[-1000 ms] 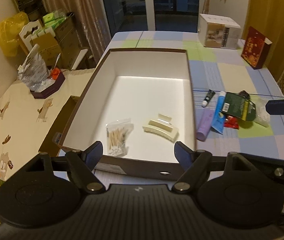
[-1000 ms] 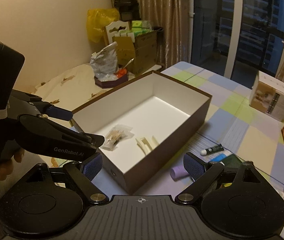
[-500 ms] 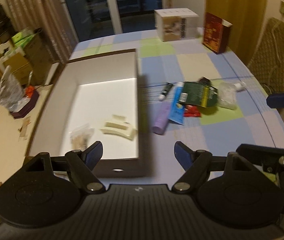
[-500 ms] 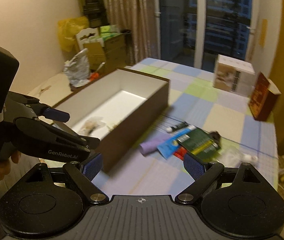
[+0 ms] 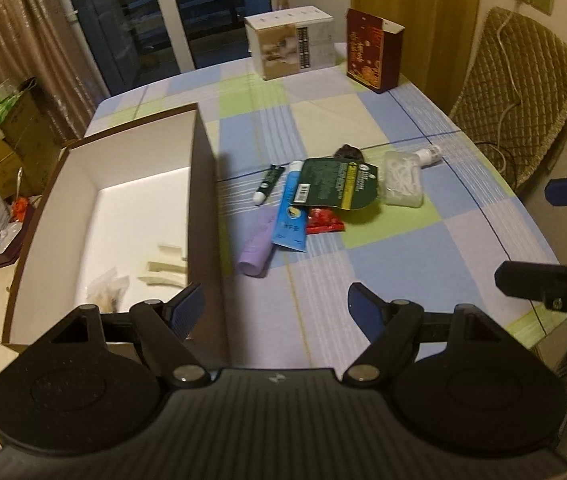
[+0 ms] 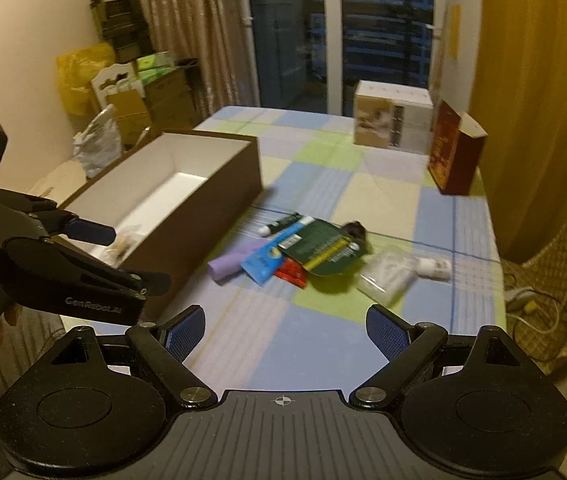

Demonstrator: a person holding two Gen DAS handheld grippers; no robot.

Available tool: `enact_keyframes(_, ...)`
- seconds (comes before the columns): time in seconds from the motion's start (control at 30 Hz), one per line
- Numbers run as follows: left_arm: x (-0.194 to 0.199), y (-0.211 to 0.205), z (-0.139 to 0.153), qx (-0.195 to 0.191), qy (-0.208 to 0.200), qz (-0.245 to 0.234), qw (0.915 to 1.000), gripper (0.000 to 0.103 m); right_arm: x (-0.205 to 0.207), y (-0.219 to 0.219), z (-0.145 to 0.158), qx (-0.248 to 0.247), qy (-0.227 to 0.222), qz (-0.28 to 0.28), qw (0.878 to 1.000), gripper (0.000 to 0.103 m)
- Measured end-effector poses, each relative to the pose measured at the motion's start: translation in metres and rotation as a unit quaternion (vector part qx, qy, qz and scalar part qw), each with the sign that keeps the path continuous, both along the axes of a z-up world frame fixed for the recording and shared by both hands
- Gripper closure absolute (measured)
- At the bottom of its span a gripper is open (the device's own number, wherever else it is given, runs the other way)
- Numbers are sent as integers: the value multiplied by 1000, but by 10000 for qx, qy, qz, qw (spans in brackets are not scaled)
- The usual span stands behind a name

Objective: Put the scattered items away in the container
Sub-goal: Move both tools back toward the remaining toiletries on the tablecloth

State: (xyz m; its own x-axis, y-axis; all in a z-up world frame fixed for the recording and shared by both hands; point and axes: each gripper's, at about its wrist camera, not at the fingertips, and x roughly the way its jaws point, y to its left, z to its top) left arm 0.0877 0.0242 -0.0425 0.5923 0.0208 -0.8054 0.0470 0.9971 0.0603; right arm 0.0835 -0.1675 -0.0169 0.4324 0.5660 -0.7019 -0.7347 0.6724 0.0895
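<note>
Both our grippers, left gripper [image 5: 275, 306] and right gripper [image 6: 285, 326], are spread wide, holding nothing. The brown box [image 5: 203, 184] sits left on the table [image 5: 403, 240]. The scattered pile [image 5: 323, 196] lies just right of it.

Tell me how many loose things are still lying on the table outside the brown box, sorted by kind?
Tubes: 3 – purple tube, blue tube, small black tube
Flat packets: 2 – dark green packet, red packet
Clear plastic containers: 1 – clear box
Small white bottles: 1 – white bottle
Dark object, too hidden to identify: 1 – dark item
Total: 8
</note>
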Motion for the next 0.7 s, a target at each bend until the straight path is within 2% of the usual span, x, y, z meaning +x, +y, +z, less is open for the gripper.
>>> enact_keyframes(0.3, 10, -15, -12, 37, 159, -203, 9997, 27, 15, -17, -13, -53, 244, -279, 9993, 10)
enact_keyframes(0.7, 14, -16, -29, 102, 348, -184, 9992, 27, 37, -16, -31, -130, 414, -410, 9982, 10)
